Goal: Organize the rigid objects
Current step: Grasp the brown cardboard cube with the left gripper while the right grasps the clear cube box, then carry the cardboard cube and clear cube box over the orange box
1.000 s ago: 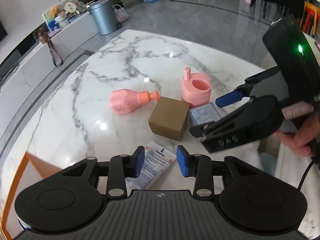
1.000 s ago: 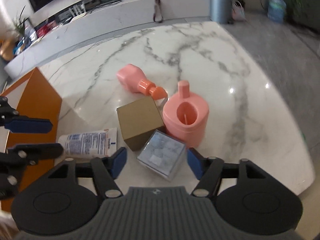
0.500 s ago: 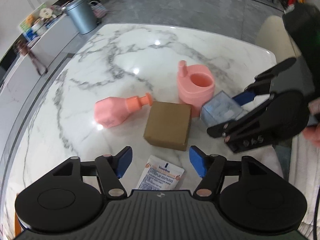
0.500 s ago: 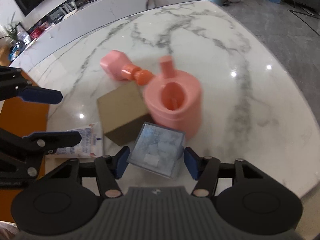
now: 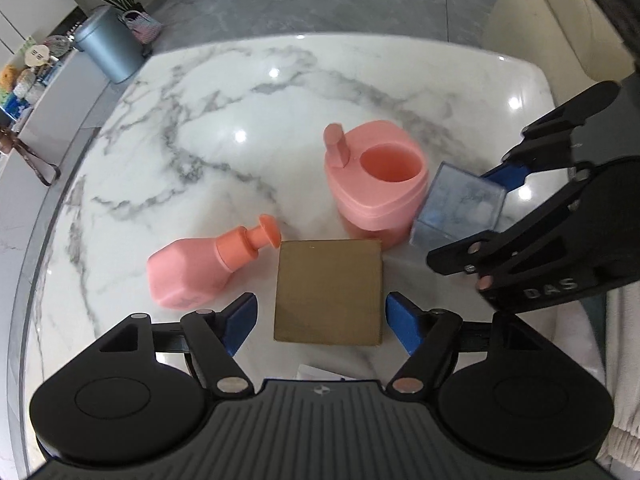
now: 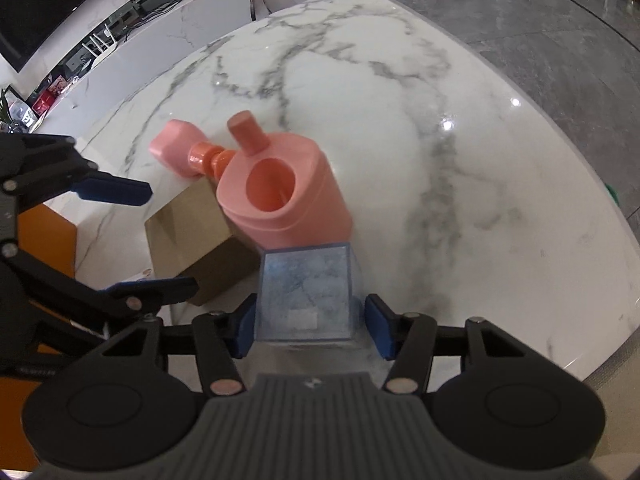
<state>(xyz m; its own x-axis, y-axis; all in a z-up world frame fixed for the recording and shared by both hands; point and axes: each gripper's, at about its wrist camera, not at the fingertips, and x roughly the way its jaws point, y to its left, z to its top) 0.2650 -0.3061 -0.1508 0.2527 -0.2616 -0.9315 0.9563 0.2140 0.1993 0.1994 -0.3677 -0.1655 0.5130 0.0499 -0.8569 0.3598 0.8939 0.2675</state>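
- Clear box [image 6: 305, 292]: between the right gripper [image 6: 306, 328] jaws, near the bench edge, just beside the pink holder [image 6: 280, 196]. Jaws wide, straddling the box; left pad close against its side, right pad with a small gap; no firm hold yet, by the look of it.
- Probably light, stiff, smooth-walled plastic; likely slippery and prone to crack under hard squeeze. Best taken on two flat opposite sides, low and square.
- Brown box [image 5: 329, 292]: between the left gripper [image 5: 321, 316] jaws, wide open, pads apart from both sides. Likely light cardboard, matte, good grip, dents if crushed. Best taken across parallel faces.
- Pink bottle [image 5: 192, 272]: lying on its side, pump tip just beside the brown box; rounded, may roll.
- Pink holder: upright, open-topped, touching or nearly touching both boxes.
- Bench [image 5: 240, 120]: glossy white marble with grey veins, hard, slick; things slide easily.
- Room: grey tiled floor, grey bin [image 5: 106, 50], plant, cream chair [image 5: 548, 36].
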